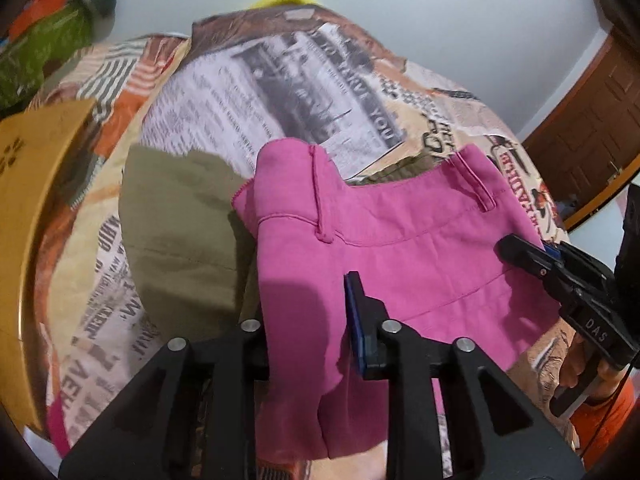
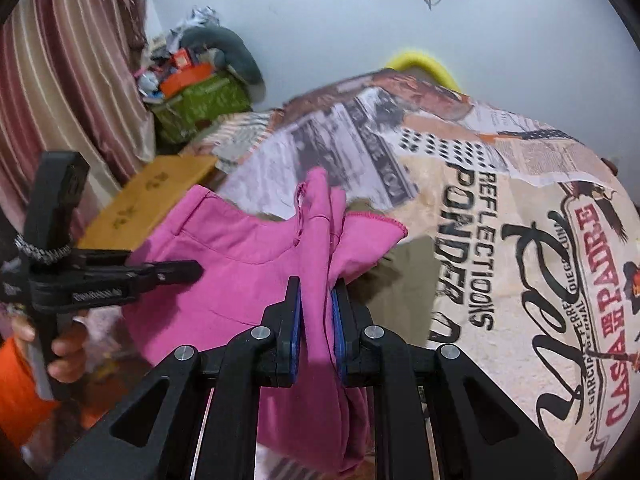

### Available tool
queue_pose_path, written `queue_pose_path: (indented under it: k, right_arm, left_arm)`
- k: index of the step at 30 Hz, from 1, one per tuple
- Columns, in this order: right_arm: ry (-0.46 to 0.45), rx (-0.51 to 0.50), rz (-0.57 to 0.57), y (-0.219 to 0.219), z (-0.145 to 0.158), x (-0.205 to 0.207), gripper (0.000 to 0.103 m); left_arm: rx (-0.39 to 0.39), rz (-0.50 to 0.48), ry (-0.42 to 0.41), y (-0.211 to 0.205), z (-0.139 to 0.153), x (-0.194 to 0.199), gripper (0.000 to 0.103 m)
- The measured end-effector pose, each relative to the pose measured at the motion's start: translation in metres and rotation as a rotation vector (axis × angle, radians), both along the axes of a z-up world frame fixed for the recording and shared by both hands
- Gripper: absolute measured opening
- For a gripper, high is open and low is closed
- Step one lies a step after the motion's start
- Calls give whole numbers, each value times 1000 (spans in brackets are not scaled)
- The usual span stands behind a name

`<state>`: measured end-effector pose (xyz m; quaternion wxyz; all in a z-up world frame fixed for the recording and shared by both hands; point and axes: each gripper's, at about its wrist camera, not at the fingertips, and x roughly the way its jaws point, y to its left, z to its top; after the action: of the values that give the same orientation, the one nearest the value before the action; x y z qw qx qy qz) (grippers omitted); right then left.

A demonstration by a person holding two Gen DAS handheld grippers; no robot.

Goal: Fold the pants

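Both claws, the left claw (image 1: 312, 320) and right claw (image 2: 317, 320), pinch the pink pants (image 1: 380, 248) mid-frame above the newsprint bed (image 2: 500, 240).

both wrist views look close along their fingers, seemingly sharing the pink pants (image 1: 384, 248).

Both grippers, left gripper (image 1: 308, 320) and right gripper (image 2: 316, 320), are built of black plastic; blue pads and silver screws are seen; orange sleeves are worn; "DAS" is printed white.
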<state>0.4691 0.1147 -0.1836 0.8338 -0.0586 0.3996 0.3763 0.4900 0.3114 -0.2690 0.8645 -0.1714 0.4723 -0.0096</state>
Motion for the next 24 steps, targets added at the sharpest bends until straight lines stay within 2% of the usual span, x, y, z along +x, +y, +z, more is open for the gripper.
queue_pose_path:
  k: [2,4,6,9,12,14,20,24]
  right_arm:
    - [8,-6,-16,-3,-7,2,18]
    - [25,-1,-38,-9,-10,4,19]
    - [41,-10,-45,-14,-8,5,24]
    - [30,-38,-46,-21,1,0,28]
    - [5,-42,-35,-28,22,-11,28]
    - [-18,-32,-30,-30,39,-20,28]
    - [-114,42,-12,-42,111,-67,28]
    - [-201,72,15,-54,162,-114,28]
  left_arm:
    - [23,12,-10,0,-2,-2,34]
    - [52,22,-27,-1,2,-7,36]
    - [75,35,-26,-2,8,-13,36]
    - [179,44,-36,-6,24,-27,36]
    - [217,49,-44,-6,45,-42,36]
    - [223,52,-57,-8,64,-53,36]
    - [293,56,-206,-37,156,-114,36]
    - [325,75,-291,-62,212,-161,36]
